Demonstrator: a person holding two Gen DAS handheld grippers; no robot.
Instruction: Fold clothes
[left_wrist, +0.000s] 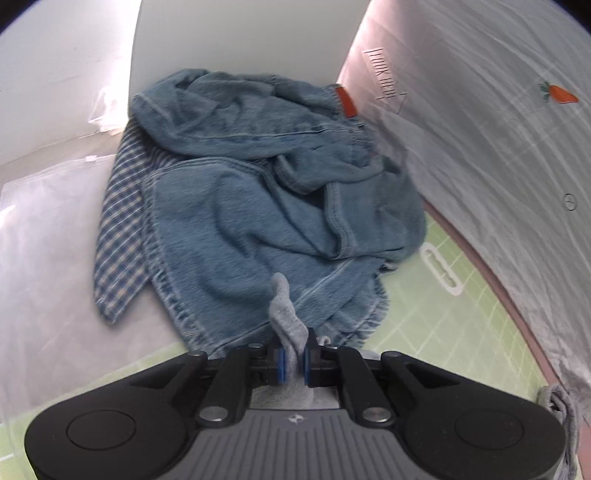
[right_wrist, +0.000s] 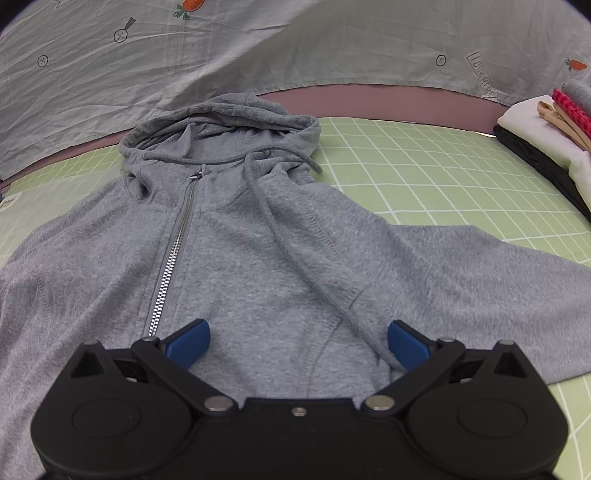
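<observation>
While the grey hoodie (right_wrist: 266, 251) lies spread face-up on the green gridded mat (right_wrist: 424, 177) that covers the table, zipper closed and hood pointing toward the far edge, nothing on it looks folded yet: the body is flat and both sleeves stretch out to the sides. The right tool (right_wrist: 297, 341) hovers low over the hoodie's front with its blue pads wide apart, gripping nothing, one drawstring (right_wrist: 280, 236) trailing down toward its right finger. Over on the other side, the left tool (left_wrist: 293, 360) is clamped tight on a bunch of grey fabric (left_wrist: 286, 314), which I judge to be a sleeve or the hem of that same hoodie, though the view doesn't show which. Just beyond it sits a crumpled heap of denim (left_wrist: 258, 192) on top of a blue checked garment (left_wrist: 120, 236), both plainly unfolded and waiting. At the far right of the mat, a neat stack of folded clothes (right_wrist: 543, 133) in black, white, tan, red and grey shows some work is finished. So my read: several items done, the hoodie only at its opening step, at least two more garments left in the pile. A carrot-print sheet (right_wrist: 221, 55) hangs behind it all.
</observation>
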